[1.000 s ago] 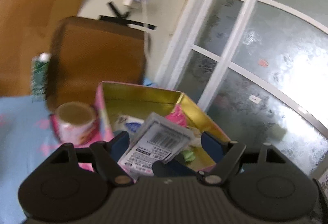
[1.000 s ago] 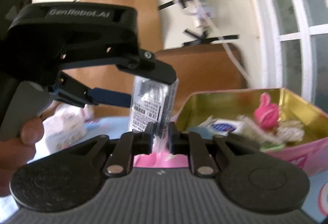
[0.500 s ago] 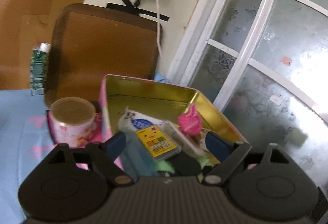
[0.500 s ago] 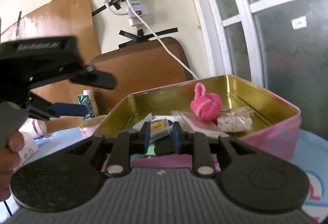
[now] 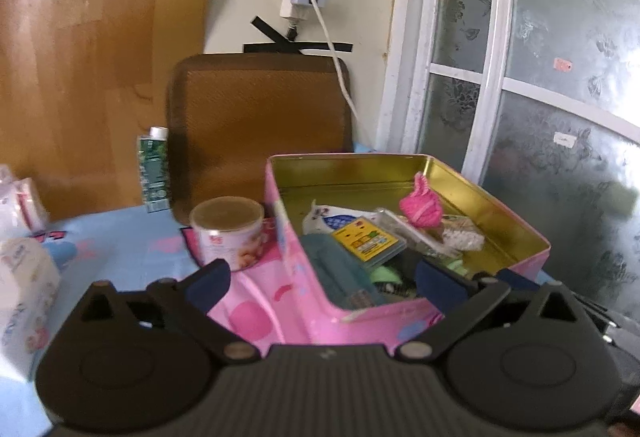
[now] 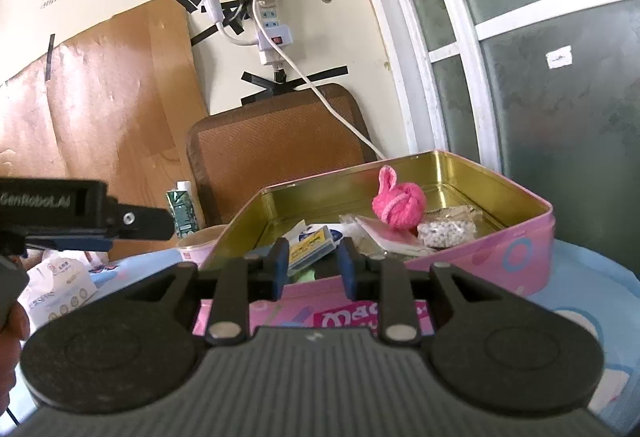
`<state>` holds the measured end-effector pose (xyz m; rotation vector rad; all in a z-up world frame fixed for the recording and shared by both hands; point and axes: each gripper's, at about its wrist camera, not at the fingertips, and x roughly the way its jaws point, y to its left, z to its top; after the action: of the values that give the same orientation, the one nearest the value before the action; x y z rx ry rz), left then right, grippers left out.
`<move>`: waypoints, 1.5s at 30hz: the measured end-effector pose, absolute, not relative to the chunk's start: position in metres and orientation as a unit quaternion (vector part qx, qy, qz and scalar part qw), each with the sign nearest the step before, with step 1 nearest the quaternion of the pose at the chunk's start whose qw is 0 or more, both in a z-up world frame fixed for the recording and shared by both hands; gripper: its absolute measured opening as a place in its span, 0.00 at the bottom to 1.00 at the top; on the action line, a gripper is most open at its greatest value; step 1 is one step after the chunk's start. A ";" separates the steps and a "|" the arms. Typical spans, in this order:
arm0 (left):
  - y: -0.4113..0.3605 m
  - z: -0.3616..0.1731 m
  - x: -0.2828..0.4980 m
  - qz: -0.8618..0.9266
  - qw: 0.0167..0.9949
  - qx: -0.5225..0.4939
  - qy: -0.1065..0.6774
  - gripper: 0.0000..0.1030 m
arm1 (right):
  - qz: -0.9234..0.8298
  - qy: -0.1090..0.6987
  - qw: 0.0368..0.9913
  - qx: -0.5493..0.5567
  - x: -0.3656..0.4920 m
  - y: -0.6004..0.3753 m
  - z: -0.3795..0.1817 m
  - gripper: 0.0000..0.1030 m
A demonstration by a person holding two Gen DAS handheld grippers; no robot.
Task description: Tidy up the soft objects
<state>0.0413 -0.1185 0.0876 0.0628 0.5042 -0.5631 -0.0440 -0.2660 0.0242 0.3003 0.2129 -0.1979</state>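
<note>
A pink tin (image 5: 516,225) with a gold inside holds several small things: a pink knitted ball (image 5: 420,207), a flat packet with a yellow label (image 5: 366,239), a white packet and a bag of white beads (image 5: 460,237). My left gripper (image 5: 322,277) hangs at the tin's near corner, its jaws opening wide with nothing between them. My right gripper (image 6: 314,261) faces the tin (image 6: 500,249) from the side, its jaws opening a little and empty. The yellow-label packet (image 6: 312,243) and pink ball (image 6: 398,205) lie beyond it. At the left of that view is a finger (image 6: 140,223) of the left gripper.
A foil-lidded cup (image 5: 226,233) stands left of the tin on a blue cloth (image 5: 120,237). Behind it are a green carton (image 5: 154,169) and a brown board (image 5: 260,125) leaning on the wall. Tissue packs (image 5: 24,293) sit at far left. A window (image 5: 540,77) is to the right.
The packet that my left gripper held over the tin now lies inside it. The left jaws have spread wide and drawn back. The right jaws have parted slightly.
</note>
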 end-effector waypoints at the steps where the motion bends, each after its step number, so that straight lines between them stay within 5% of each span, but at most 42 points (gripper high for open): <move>1: -0.116 0.087 0.038 -0.271 0.930 0.031 0.247 1.00 | -0.097 0.108 0.978 0.152 -0.046 -0.265 0.024 0.31; 19: -0.095 0.065 -0.003 -0.220 0.934 0.069 0.273 1.00 | -0.060 0.131 0.974 0.173 -0.075 -0.243 0.027 0.40; 30: -0.081 0.053 -0.009 -0.190 0.937 0.057 0.289 1.00 | -0.061 0.138 0.971 0.185 -0.077 -0.234 0.025 0.58; 45: -0.065 0.032 -0.002 -0.162 0.935 0.056 0.311 1.00 | -0.061 0.155 0.965 0.204 -0.077 -0.230 0.015 0.68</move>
<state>-0.0018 -0.0650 0.0316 0.1138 0.6355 -0.3321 -0.0771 -0.2297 0.0149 0.4134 0.3147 -0.1238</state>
